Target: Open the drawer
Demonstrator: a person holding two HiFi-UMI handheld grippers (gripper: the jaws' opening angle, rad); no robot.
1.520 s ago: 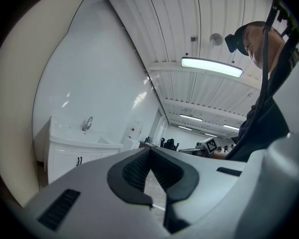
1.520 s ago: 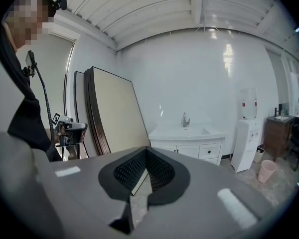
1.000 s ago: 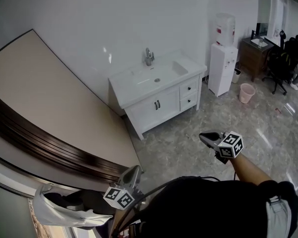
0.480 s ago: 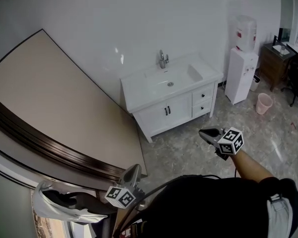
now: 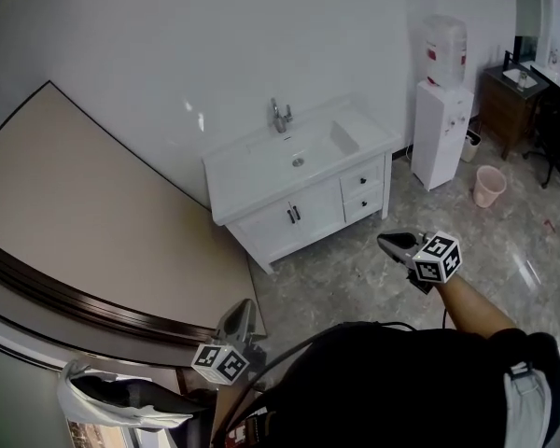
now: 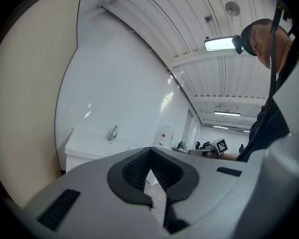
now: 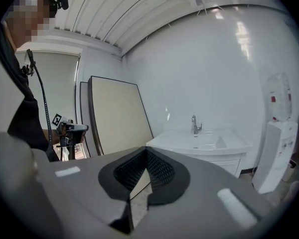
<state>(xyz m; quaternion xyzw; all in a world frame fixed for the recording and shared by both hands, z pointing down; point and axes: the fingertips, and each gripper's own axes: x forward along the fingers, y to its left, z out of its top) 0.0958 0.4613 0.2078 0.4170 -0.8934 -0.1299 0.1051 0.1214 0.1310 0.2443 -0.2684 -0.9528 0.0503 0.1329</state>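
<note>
A white vanity cabinet [image 5: 282, 211] with a sink and a tap stands against the far wall. It has two small drawers [image 5: 362, 178] stacked at its right end, both closed, beside a pair of doors. My right gripper [image 5: 385, 241] is held out level over the floor. It is shut and empty, and well short of the drawers. My left gripper [image 5: 245, 308] hangs low at the left near a leaning board, shut with nothing in it. The vanity [image 6: 92, 142] shows far off in the left gripper view beyond the left gripper [image 6: 149, 151]. In the right gripper view the right gripper [image 7: 146, 151] points at the vanity [image 7: 204, 142].
A large beige board [image 5: 84, 203] leans on the wall at the left. Right of the vanity stand a white water dispenser [image 5: 442, 101] and a pink waste bin [image 5: 489, 186]. A wooden desk [image 5: 507, 96] and an office chair [image 5: 555, 133] are further right. The floor is grey marble.
Both grippers have been carried forward across the floor, and the vanity looks slightly nearer. The jaws of both have stayed shut.
</note>
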